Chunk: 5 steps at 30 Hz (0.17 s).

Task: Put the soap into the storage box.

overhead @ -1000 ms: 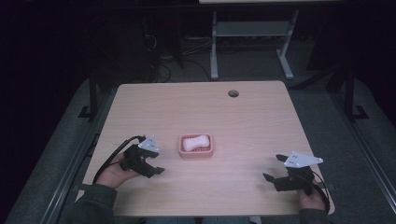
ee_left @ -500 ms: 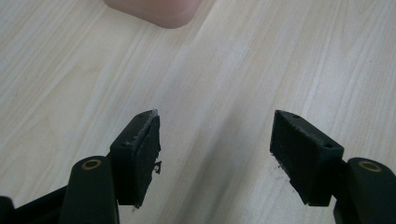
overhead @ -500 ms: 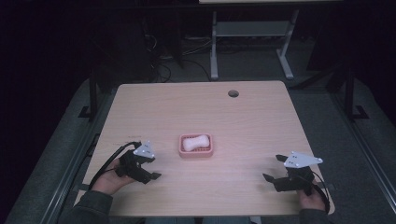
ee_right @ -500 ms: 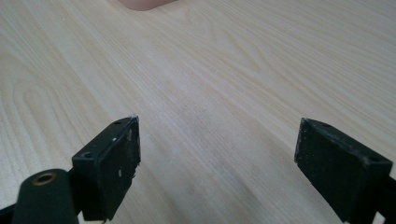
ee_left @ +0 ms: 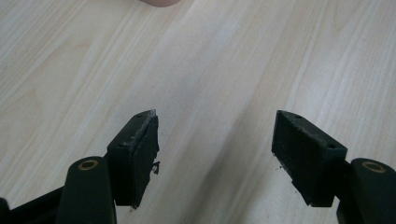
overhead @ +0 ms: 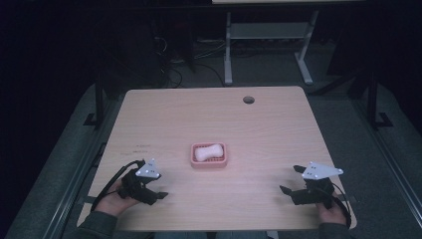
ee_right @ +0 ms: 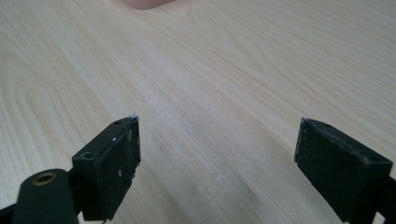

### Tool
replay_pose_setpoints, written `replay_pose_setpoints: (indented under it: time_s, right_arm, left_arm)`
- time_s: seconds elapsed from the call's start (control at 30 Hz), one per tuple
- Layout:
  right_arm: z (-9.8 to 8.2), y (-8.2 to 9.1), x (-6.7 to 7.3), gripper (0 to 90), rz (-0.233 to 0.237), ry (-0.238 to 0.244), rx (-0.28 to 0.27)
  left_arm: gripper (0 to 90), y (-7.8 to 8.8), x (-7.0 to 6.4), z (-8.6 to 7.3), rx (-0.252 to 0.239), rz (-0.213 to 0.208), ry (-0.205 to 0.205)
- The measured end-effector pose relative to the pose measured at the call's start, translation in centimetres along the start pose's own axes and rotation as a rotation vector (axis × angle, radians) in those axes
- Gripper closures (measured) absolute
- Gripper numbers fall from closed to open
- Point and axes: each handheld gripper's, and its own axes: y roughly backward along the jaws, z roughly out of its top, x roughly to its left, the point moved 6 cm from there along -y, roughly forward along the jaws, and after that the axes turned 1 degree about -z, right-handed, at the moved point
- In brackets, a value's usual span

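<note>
The left gripper (overhead: pixel 155 195) sits low over the near left part of the table (overhead: pixel 209 114), its jaws apart and just now widening, with bare wood between them; in the left gripper view the two black pads (ee_left: pixel 140 154) stand wide over the grain, tilted down toward the surface; the left hand (overhead: pixel 115 195) grips the body from behind near the table's near edge, the forearm and dark sleeve coming in from the near left corner, and the gripper points right and a little far. The right gripper (overhead: pixel 293 185) rests near the near right corner, jaws also spread and holding nothing, pointing left; the right hand (overhead: pixel 329 211) holds it from the near side. Between the two, farther in and nearer the left gripper, lies the pink soap dish (overhead: pixel 209 162) with a white soap bar (overhead: pixel 208 152) in it, well apart from both grippers; its pink edge (ee_left: pixel 159 2) peeks in at the far rim of the left gripper view.
</note>
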Motion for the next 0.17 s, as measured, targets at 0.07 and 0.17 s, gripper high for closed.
replay_pose_setpoints:
  time_s: [0.07, 0.17]
  right_arm:
    - [0.00, -0.01, 0.01, 13.6, 0.002, 0.001, 0.001]
    - [0.05, -0.02, -0.02, 13.6, 0.003, -0.003, -0.005]
  left_arm:
    - [31.2, 0.02, -0.30, 0.11, -0.015, -0.002, 0.000]
    - [31.0, -0.09, -0.51, 0.33, -0.015, 0.004, -0.023]
